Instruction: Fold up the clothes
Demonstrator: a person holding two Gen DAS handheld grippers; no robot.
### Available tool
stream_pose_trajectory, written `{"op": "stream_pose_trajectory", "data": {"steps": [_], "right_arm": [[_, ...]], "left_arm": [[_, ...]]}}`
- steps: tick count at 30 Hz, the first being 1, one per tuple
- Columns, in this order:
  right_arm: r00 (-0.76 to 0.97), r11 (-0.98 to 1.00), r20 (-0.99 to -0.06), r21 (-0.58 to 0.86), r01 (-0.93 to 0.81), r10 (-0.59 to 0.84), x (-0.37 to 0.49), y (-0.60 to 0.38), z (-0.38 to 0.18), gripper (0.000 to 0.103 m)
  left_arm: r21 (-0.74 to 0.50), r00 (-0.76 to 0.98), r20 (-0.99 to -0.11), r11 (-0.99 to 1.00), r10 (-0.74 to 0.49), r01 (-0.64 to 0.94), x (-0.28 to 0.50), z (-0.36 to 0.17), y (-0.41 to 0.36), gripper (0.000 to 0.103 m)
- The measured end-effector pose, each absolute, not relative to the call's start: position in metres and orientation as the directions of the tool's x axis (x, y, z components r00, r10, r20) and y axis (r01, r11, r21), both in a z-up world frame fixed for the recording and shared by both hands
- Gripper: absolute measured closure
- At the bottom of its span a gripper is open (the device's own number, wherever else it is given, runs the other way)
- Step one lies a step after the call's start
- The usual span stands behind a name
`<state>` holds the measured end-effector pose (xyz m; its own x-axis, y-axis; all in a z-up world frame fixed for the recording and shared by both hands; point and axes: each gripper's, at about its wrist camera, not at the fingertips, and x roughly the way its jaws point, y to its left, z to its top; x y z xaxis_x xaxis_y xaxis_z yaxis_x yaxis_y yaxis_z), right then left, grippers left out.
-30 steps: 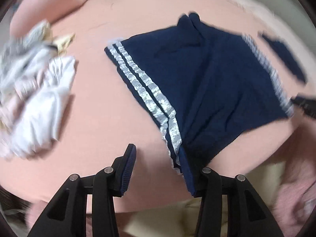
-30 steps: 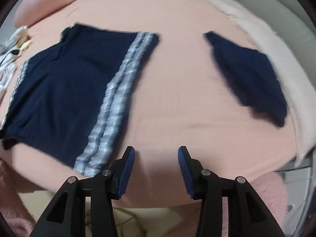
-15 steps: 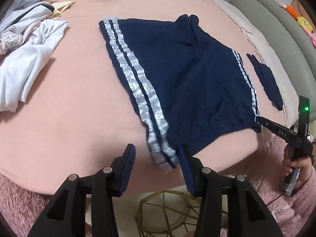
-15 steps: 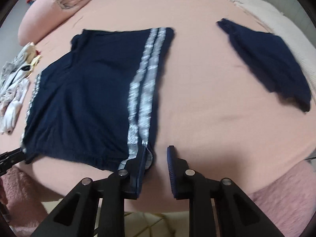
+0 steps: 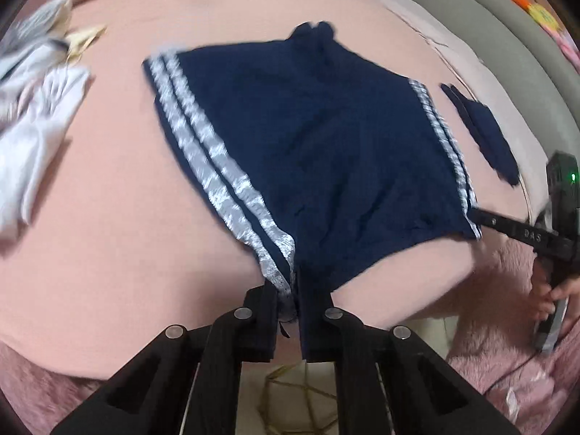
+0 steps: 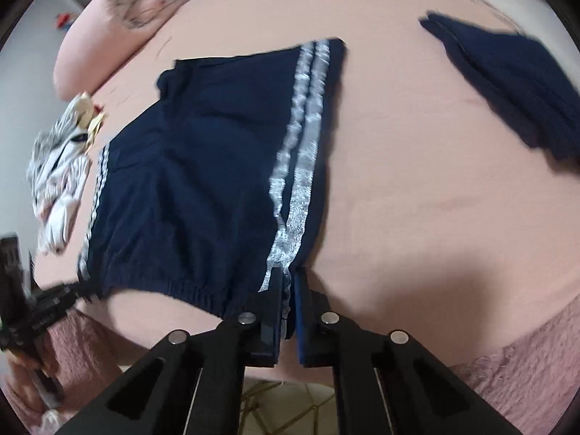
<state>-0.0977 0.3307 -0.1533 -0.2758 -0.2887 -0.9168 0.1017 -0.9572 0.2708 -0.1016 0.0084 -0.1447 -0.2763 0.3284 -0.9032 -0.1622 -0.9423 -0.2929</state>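
We clench both tongs on the navy shorts point(image 5: 319, 152) spread flat on the bed point(image 5: 127, 217): left tongs point(image 5: 290, 311) and right tongs point(image 6: 289, 301) each grip a waistband corner.

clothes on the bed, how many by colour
navy: 2, the navy shorts with silver stripes and the small folded navy garment
white or pale: 1 crumpled pile, too blurred to tell into pieces
total: 3 groups, on the peach bed sheet
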Motion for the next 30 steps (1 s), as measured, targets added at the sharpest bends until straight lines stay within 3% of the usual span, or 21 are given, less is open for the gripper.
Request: {"op": "stream_pose_trajectory", "data": {"steps": [5,10,12,13,15,16,20,25,28,30], "right_arm": [[-0.32,-0.959,-0.904,0.262,0.111,-0.284,-0.09,0.332,-0.126,0.1],[-0.214,-0.975,-0.952,0.207,0.085,-0.22,-0.092,0.321,-0.176,0.1],[-0.219,-0.974,-0.95,0.206,0.092,-0.222,-0.094,0.319,-0.172,0.099],[-0.21,-0.973,-0.951,0.214,0.089,-0.228,-0.096,0.32,-0.166,0.098],[-0.264,-0.97,-0.934,0.224,0.094,-0.241,-0.095,0.326,-0.146,0.098],[-0.297,-0.974,-0.928,0.207,0.096,-0.226,-0.095,0.328,-0.138,0.097],[-0.384,-0.992,-0.915,0.113,0.061,-0.128,-0.1,0.334,-0.121,0.096],[-0.325,-0.986,-0.933,0.123,0.114,-0.154,-0.12,0.331,-0.142,0.096],[-0.245,-0.975,-0.951,0.15,0.165,-0.188,-0.13,0.326,-0.162,0.096],[-0.238,-0.969,-0.944,0.199,0.146,-0.23,-0.132,0.338,-0.164,0.097]], "left_arm": [[-0.277,-0.26,-0.906,-0.931,0.335,-0.236,-0.097,-0.123,-0.001,0.096],[-0.364,-0.092,-0.917,-0.909,0.388,-0.204,-0.101,-0.166,-0.01,0.089],[-0.376,-0.074,-0.917,-0.91,0.393,-0.177,-0.103,-0.17,-0.014,0.087],[-0.365,-0.08,-0.92,-0.914,0.383,-0.177,-0.103,-0.163,-0.016,0.085],[-0.306,-0.136,-0.933,-0.933,0.333,-0.191,-0.101,-0.148,-0.023,0.067],[-0.256,-0.167,-0.943,-0.947,0.289,-0.191,-0.1,-0.141,-0.027,0.065],[-0.04,-0.244,-0.966,-0.978,0.09,-0.203,-0.102,-0.127,-0.039,0.065],[-0.113,-0.328,-0.918,-0.94,0.223,-0.322,-0.121,-0.13,-0.014,0.065],[-0.007,-0.231,-0.967,-0.919,0.107,-0.394,-0.132,-0.166,0.005,0.064],[0.0,-0.226,-0.969,-0.915,0.1,-0.403,-0.128,-0.167,-0.003,0.062]]}}
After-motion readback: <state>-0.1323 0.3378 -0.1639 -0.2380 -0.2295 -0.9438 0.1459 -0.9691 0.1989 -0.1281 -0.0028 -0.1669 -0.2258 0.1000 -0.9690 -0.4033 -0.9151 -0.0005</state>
